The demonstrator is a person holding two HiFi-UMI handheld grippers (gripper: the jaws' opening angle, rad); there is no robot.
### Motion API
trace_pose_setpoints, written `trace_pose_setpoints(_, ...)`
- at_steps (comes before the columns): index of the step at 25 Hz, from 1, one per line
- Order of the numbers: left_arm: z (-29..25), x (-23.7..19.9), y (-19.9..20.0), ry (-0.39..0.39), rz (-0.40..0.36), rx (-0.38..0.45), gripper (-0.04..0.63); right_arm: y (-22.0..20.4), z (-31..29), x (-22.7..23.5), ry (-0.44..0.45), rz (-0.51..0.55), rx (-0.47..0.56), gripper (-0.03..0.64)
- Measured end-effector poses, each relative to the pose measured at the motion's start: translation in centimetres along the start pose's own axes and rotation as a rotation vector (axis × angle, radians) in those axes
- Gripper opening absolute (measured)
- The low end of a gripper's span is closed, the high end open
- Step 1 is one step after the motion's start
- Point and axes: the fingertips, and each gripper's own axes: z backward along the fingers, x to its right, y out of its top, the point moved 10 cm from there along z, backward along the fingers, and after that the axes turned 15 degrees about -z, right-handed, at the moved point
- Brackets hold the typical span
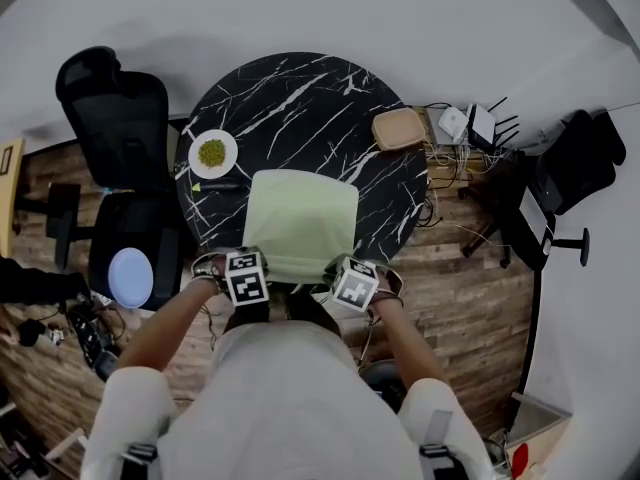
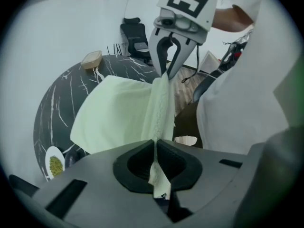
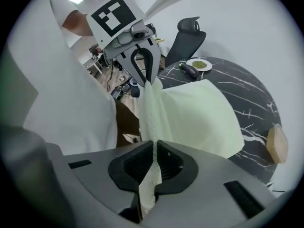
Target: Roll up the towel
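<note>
My left gripper (image 1: 250, 260) clamped on the near left corner of the pale green towel (image 1: 302, 218), my right gripper (image 1: 338, 268) clamped on the near right corner, far end lying on black marble bench (image 1: 290, 98)

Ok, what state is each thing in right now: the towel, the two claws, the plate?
towel: unrolled, near edge lifted, far part on the table.
left claw: shut on towel's near edge.
right claw: shut on towel's near edge.
plate: on the table, holding green food.
</note>
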Motion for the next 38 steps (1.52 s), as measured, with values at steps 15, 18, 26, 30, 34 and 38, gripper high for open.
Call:
trace_pose_setpoints(15,-0.8,-8.6,0.2,0.489,-0.093,-0.131,0.014,5.1,-0.3,7.3,-0.503,0.127,0.090,0.012)
trace_pose_setpoints(18,-1.2,-8.5,0.2,0.504,-0.074,-0.123,0.015,4.7,-0.7,7.5,-0.527,0.107,0.125,0.026)
trace_pose_setpoints(26,-1.1,-8.5,-0.3,0.508,-0.010,-0.090,0.264,3.9,-0.7,7.7,-0.543,0.077,0.154,0.166)
trace_pose_setpoints(30,-1.5,-8.1,-0.6,0.489,-0.011,-0.097,0.267,3.3,-1.4,7.2,-0.515,0.072,0.134,0.170)
trace_pose_setpoints(34,-1.9,-6.4,-0.5,0.450,0.009,-0.073,0.267,2.4,-2.6,5.5,-0.456,0.064,0.111,0.170)
trace_pose_setpoints(38,-3.6,-3.5,-0.8,0.382,0.000,-0.078,0.267,0.8,-4.4,3.4,-0.387,0.061,0.080,0.170)
